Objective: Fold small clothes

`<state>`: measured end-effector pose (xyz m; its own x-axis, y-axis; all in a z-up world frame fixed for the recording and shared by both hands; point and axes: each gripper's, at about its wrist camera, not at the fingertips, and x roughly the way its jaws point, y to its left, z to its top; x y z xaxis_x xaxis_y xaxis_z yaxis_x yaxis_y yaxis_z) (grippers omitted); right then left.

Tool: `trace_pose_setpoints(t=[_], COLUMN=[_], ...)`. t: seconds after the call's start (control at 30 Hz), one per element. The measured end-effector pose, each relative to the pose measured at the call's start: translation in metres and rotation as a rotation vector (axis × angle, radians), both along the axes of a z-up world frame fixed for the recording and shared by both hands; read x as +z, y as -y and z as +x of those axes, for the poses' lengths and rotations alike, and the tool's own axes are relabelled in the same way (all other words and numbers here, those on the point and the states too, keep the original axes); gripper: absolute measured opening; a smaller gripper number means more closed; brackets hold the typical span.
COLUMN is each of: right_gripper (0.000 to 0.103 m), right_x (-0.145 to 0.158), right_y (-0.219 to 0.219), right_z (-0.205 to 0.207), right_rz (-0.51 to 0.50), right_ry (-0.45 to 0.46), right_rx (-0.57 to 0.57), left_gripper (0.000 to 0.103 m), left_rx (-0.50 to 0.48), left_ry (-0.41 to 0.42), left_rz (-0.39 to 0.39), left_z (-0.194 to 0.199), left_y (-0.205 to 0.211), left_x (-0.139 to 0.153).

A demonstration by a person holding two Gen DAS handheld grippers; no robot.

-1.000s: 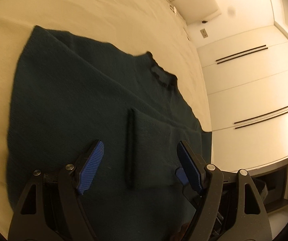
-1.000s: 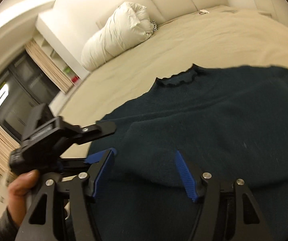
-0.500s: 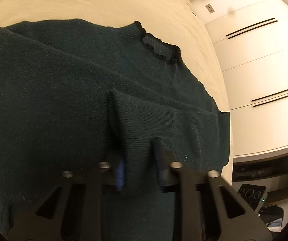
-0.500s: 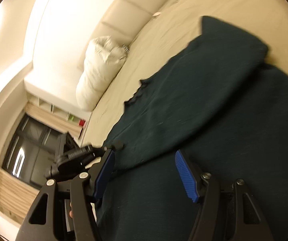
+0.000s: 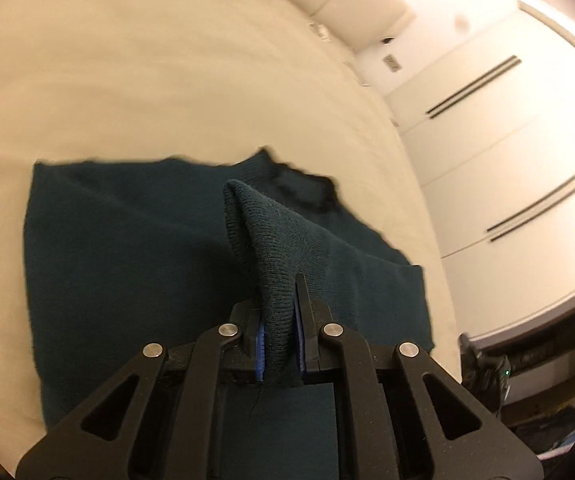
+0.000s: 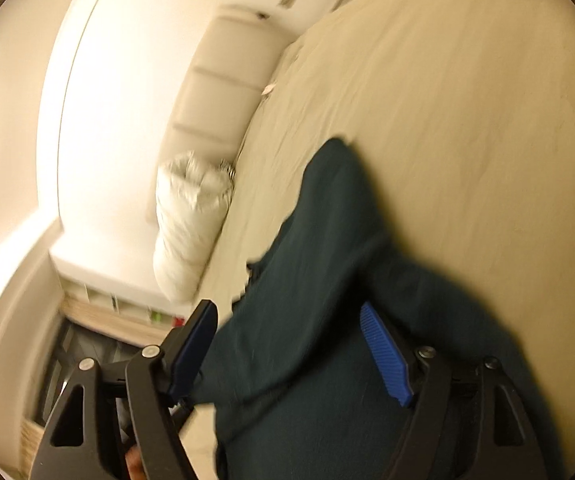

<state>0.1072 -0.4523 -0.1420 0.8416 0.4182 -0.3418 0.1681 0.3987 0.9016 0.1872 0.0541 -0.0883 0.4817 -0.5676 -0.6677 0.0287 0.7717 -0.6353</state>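
A dark green knitted sweater (image 5: 127,260) lies spread on the cream bed (image 5: 167,80), its frilled neckline (image 5: 307,188) towards the far side. My left gripper (image 5: 278,300) is closing, its pads pressed on the cuff of the sleeve (image 5: 271,232), which rises off the sweater body as a raised fold. In the right wrist view, blurred and rolled over, my right gripper (image 6: 287,312) hovers over the sweater (image 6: 327,240) near the bed's edge. Its jaws are opening, with cloth seen between them but neither pad pressing on it.
A white rolled duvet (image 6: 191,232) lies by the padded headboard (image 6: 215,92) at the bed's far end. White wardrobe doors (image 5: 507,140) run along the right of the bed. Dark items (image 5: 487,372) sit on the floor beside it. Bare sheet stretches beyond the sweater.
My left gripper went from wide open over the folded sleeve to shut on its cuff and has lifted it. The right gripper rolled, swept sideways along the sweater, and widened its jaws.
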Motion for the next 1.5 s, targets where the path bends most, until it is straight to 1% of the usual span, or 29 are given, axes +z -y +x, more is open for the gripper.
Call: trace_pose_setpoints(t=[0.07, 0.13, 0.17, 0.27, 0.3, 0.33, 0.43, 0.5, 0.57, 0.6, 0.63, 0.7, 0.77, 0.83, 0.9, 0.97, 1.03, 1.1, 1.2, 1.27, 1.33, 1.43, 1.5], right_gripper=[0.076, 0.075, 0.074, 0.064, 0.058, 0.055, 0.054, 0.055, 0.062, 0.066, 0.069, 0.071, 0.072, 0.072, 0.072, 0.072, 0.073, 0.073, 0.073, 0.073, 0.073, 0.073, 0.073], right_x=[-0.007, -0.010, -0.010, -0.016, -0.018, -0.022, -0.026, -0.021, -0.010, -0.007, -0.005, 0.000, -0.001, -0.005, -0.004, -0.001, 0.005, 0.017, 0.050, 0.070, 0.086, 0.091, 0.086], right_y=[0.012, 0.017, 0.017, 0.015, 0.016, 0.018, 0.025, 0.022, 0.012, 0.009, 0.006, -0.001, -0.005, -0.005, -0.007, -0.008, -0.008, -0.012, -0.025, -0.024, -0.018, -0.016, -0.022], right_z=[0.006, 0.007, 0.006, 0.002, 0.002, 0.001, -0.002, 0.000, 0.002, 0.003, 0.003, 0.005, 0.011, 0.011, 0.011, 0.010, 0.007, 0.004, 0.004, 0.001, 0.003, 0.024, 0.041], right_rz=[0.078, 0.118, 0.124, 0.107, 0.111, 0.126, 0.167, 0.138, 0.069, 0.050, 0.035, -0.001, -0.019, -0.025, -0.049, -0.060, -0.066, -0.095, -0.205, -0.248, -0.270, -0.268, -0.274], right_ry=[-0.008, -0.009, 0.000, 0.006, 0.002, -0.003, 0.000, -0.011, -0.016, -0.019, -0.023, -0.036, -0.049, -0.063, -0.076, -0.093, -0.106, -0.115, -0.110, -0.078, -0.040, -0.032, -0.020], right_rx=[-0.025, -0.037, -0.042, -0.051, -0.057, -0.066, -0.080, -0.071, -0.053, -0.050, -0.047, -0.039, -0.030, -0.020, -0.002, 0.001, -0.002, 0.009, 0.033, 0.003, -0.032, 0.009, 0.076], left_gripper=[0.009, 0.009, 0.009, 0.009, 0.009, 0.009, 0.009, 0.009, 0.009, 0.009, 0.009, 0.009, 0.009, 0.010, 0.011, 0.011, 0.011, 0.012, 0.014, 0.016, 0.016, 0.017, 0.017], left_rx=[0.012, 0.021, 0.021, 0.022, 0.022, 0.023, 0.037, 0.047, 0.047, 0.047, 0.047, 0.062, 0.078, 0.075, 0.056, 0.048, 0.039, 0.027, 0.023, 0.020, 0.014, 0.002, 0.037], left_ry=[-0.027, -0.046, -0.049, -0.049, -0.047, -0.044, -0.038, -0.029, -0.007, 0.008, 0.018, 0.012, -0.014, -0.039, -0.045, -0.039, -0.036, -0.051, -0.094, -0.108, -0.122, -0.159, -0.172], left_rz=[0.001, -0.002, 0.000, -0.003, -0.006, -0.006, -0.012, -0.004, 0.013, 0.024, 0.036, 0.035, 0.020, 0.008, 0.024, 0.056, 0.066, 0.071, 0.052, 0.051, 0.061, 0.052, 0.040], left_z=[-0.002, -0.007, -0.008, -0.010, -0.010, -0.009, -0.014, -0.018, -0.026, -0.031, -0.029, -0.028, -0.027, -0.025, -0.022, -0.020, -0.018, -0.017, -0.021, -0.024, -0.028, -0.034, -0.037], left_y=[-0.007, -0.013, -0.013, -0.012, -0.012, -0.013, -0.013, -0.014, -0.014, -0.018, -0.014, -0.019, -0.026, -0.033, -0.032, -0.027, -0.022, -0.020, -0.023, -0.027, -0.031, -0.045, -0.064], left_x=[-0.013, -0.025, -0.028, -0.037, -0.038, -0.039, -0.042, -0.041, -0.029, -0.023, -0.021, -0.021, -0.028, -0.038, -0.043, -0.040, -0.037, -0.034, -0.032, -0.029, -0.027, -0.023, -0.016])
